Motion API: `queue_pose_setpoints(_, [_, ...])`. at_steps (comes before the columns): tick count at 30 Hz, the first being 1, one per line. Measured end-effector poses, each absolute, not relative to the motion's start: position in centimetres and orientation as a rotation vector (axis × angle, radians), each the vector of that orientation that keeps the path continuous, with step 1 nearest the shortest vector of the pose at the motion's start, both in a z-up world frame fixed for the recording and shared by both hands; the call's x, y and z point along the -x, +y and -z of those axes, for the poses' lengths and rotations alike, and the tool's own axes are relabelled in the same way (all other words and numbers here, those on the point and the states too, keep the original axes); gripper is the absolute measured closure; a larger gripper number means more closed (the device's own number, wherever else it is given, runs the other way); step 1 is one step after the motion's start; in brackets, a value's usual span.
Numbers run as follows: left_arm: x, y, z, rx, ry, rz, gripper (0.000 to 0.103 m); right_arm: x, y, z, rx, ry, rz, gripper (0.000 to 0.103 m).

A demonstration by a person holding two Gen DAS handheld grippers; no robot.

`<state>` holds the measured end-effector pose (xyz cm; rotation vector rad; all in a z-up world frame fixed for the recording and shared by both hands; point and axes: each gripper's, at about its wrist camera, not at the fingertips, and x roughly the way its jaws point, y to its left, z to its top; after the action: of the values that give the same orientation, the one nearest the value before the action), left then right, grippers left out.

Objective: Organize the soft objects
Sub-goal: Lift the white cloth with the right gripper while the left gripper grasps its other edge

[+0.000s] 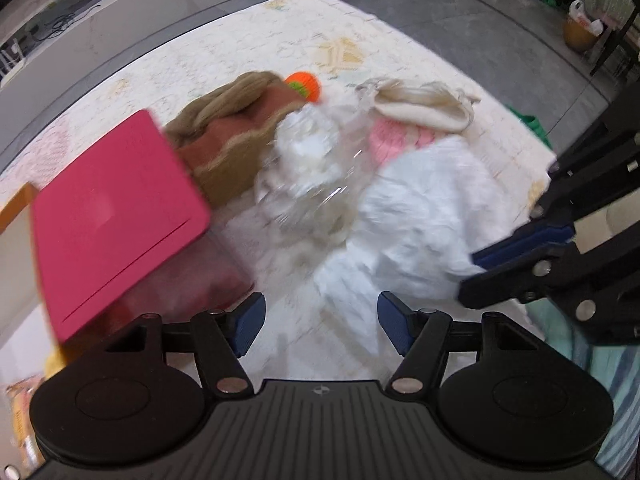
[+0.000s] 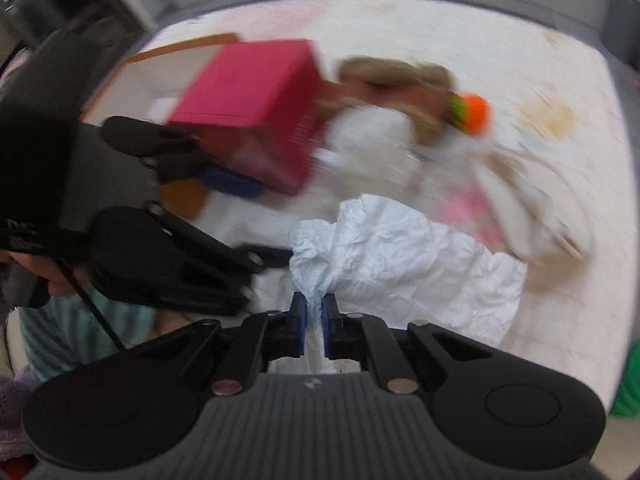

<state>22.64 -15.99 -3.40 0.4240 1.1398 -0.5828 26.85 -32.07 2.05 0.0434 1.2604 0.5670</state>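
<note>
Left wrist view: left tongs (image 1: 321, 322) apart w/ nothing between them, hovering low over the patterned mat (image 1: 280, 40) on the floor. Ahead lies the pile of soft stuff: brown knit piece (image 1: 236, 136) w/ orange-green pompom (image 1: 305, 85), clear plastic bag of white fluff (image 1: 308, 176), cream knit hat (image 1: 428, 110) over a pink knit bit (image 1: 394, 140). Pink box (image 1: 116, 216) sits at left, lid side tilted toward cam, prob. the bin for sorting. White crumpled sheet (image 1: 424, 216) spreads at right; right tongs (image 1: 476, 268) come in from the right edge, pinching its near corner. Frame is motion-blurred.

Right wrist view: right tongs (image 2: 314, 312) together, clamped on a twisted corner of the white crumpled sheet (image 2: 404, 256). Sheet fans out away from the pads, long axis running fwd and a bit right, wide end far from the grip. Corner pinch likely chosen so the rest hangs free for lifting or folding. Left tongs' body at left, beside the pink box (image 2: 256, 92); their pads are hidden here. Pile behind is too blurred for detail.
</note>
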Motion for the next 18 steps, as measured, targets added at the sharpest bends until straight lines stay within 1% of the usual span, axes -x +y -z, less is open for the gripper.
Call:
queue_pose_setpoints(5, [-22.1, -13.9, 2.2, -0.425, 1.152, 0.538, 0.027, -27.7, -29.5, -3.3, -0.116, 1.206, -0.653, 0.098])
queue_pose_setpoints(9, [-22.1, -13.5, 1.8, -0.401, 1.150, 0.541, 0.027, -28.7, -29.0, -3.5, -0.110, 1.188, -0.633, 0.098])
queue_pose_setpoints(13, [-22.3, -14.6, 2.5, -0.354, 1.158, 0.575, 0.027, -29.2, -31.2, -1.8, -0.015, 1.224, -0.464, 0.097])
queue_pose_setpoints(18, [-22.8, -16.4, 4.2, -0.275, 1.169, 0.603, 0.027, -29.1, -34.6, 1.0, 0.001, 1.282, -0.313, 0.097])
